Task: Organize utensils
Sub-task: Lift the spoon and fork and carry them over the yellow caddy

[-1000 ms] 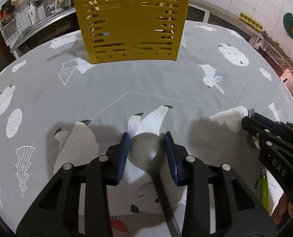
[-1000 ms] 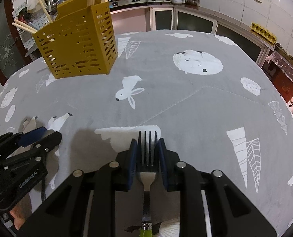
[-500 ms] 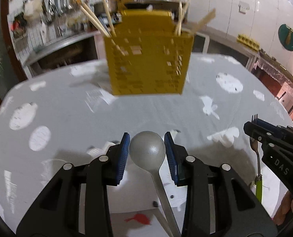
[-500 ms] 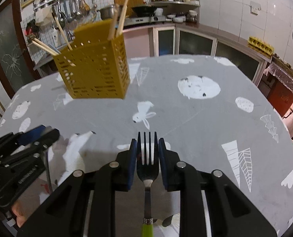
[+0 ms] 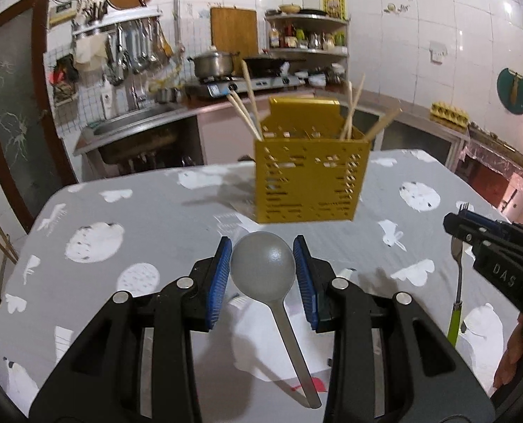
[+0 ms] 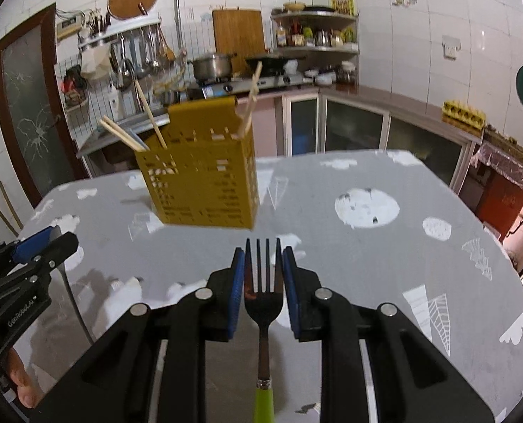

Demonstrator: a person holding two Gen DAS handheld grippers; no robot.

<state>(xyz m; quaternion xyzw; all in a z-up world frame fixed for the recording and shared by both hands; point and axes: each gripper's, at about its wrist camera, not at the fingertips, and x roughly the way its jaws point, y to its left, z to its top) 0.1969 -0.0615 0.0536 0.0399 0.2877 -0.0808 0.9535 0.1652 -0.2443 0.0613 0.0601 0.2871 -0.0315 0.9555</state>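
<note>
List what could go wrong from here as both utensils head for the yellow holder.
1. The left gripper pinches only the rounded bowl of the spoon; its hanging handle could swing or slip out.
2. Chopsticks lean across the yellow holder, so the handles may catch on them.
3. The fork is held by its head in the right gripper, and the two grippers could collide.

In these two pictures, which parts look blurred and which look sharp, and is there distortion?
Left wrist view: the yellow perforated utensil holder is motion-blurred, the grey metal spoon between the fingers sharp. Right wrist view: the holder again smeared, the green-handled fork crisp. Both views: fisheye bends the wall tiles, corners dark.
</note>
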